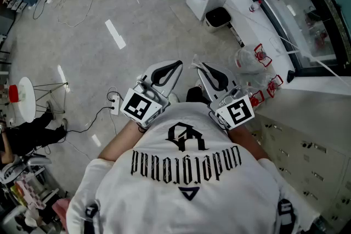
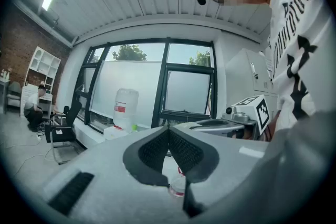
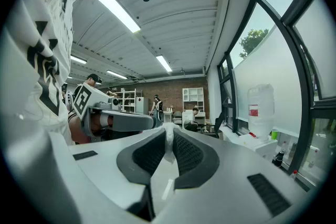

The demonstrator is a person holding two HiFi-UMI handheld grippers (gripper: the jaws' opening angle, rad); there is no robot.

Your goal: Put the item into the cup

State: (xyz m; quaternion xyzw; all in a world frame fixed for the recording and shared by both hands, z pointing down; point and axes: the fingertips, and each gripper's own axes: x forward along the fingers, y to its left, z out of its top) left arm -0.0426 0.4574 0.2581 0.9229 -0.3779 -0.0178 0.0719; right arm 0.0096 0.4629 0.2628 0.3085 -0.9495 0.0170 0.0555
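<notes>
White-shirted person (image 1: 186, 183) holds left gripper (image 1: 179, 63) closed empty, right gripper (image 1: 199, 65) pinching crumpled white item (image 3: 168, 140)

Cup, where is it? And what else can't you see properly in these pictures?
Cup: none made out; the head view's clear clutter is too small to tell.
White item, right gripper view: the right gripper's shut jaws cover most of it; kind unclear.
Small bottle, left gripper view: mostly hidden behind the left gripper.
</notes>
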